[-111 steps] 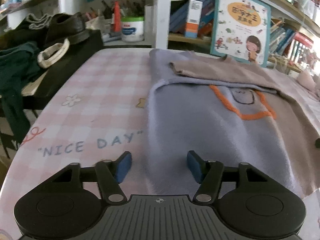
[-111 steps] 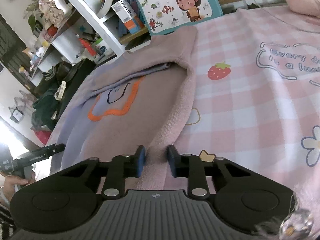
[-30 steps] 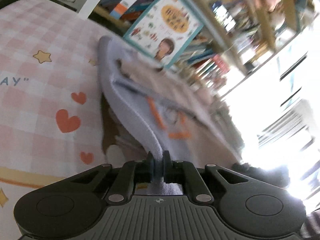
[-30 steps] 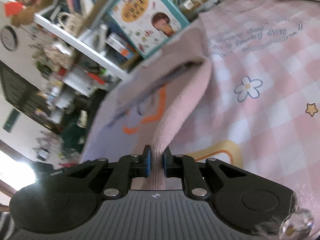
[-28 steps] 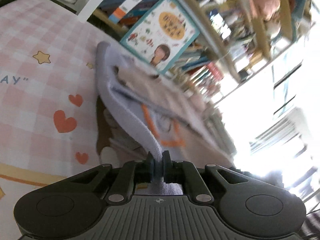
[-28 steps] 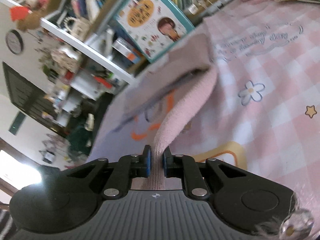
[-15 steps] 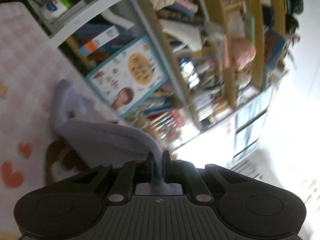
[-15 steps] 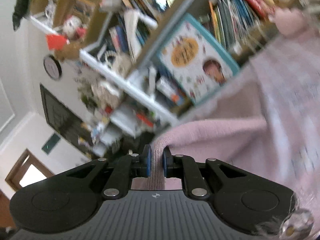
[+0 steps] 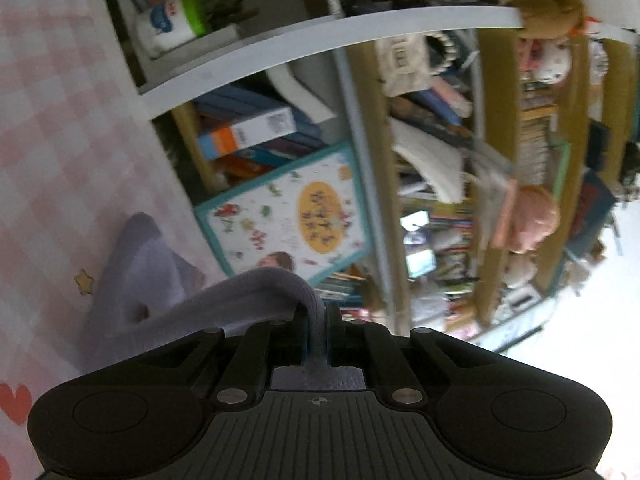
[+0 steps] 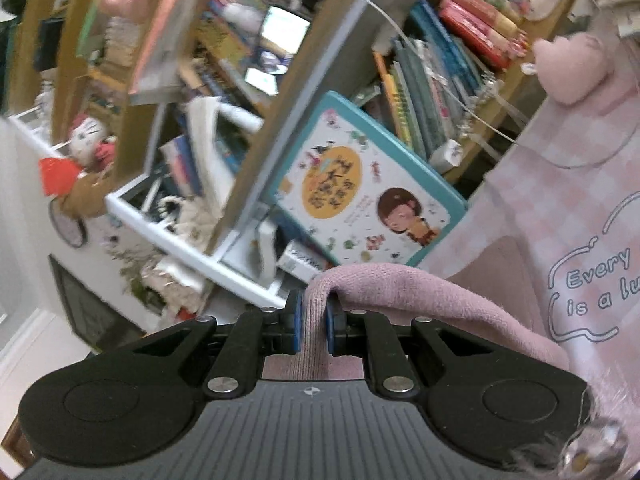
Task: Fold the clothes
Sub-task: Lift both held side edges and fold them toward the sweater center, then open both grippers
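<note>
My left claw (image 9: 318, 334) clamped on the sweater's (image 9: 168, 312) lilac edge, right claw (image 10: 312, 326) pinching its pink edge, fabric draped over the checked table (image 9: 52, 152), bookshelf (image 10: 256, 184) ahead

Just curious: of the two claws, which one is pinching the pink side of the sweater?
The right claw: pink knit of the sweater runs between its blue pads. The left claw clamps lavender fabric instead.

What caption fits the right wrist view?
Right gripper clamps the pink sweater hem, lifted toward the bookshelf.
</note>
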A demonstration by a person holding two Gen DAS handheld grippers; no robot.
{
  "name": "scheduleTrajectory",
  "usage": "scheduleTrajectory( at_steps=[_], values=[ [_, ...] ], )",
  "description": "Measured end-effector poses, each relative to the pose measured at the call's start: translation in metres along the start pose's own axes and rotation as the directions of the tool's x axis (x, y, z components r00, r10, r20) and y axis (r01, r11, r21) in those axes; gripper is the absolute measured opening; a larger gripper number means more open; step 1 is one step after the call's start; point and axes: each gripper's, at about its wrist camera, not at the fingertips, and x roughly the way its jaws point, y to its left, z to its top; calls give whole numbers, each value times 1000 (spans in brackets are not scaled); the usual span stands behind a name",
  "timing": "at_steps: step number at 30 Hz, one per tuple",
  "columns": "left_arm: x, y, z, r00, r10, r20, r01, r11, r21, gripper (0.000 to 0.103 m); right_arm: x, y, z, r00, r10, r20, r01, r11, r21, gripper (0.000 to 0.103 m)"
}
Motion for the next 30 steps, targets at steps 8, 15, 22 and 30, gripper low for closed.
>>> scheduleTrajectory(
  at_steps=[8,15,22,30],
  values=[
    [27,28,8,991,130,-18,-131,991,-40,8,40,-39,2,994,-113,-9,113,991,68,12],
    [37,43,9,973,228,-35,-229,973,-17,8,55,-70,-4,983,-184,-28,186,974,129,15],
    [31,26,11,972,232,-24,-228,967,116,33,52,-69,-5,970,-242,-2,241,967,82,44],
    [9,-7,13,959,279,49,-278,895,347,40,30,-37,-12,926,-373,58,375,893,-250,52]
  ],
)
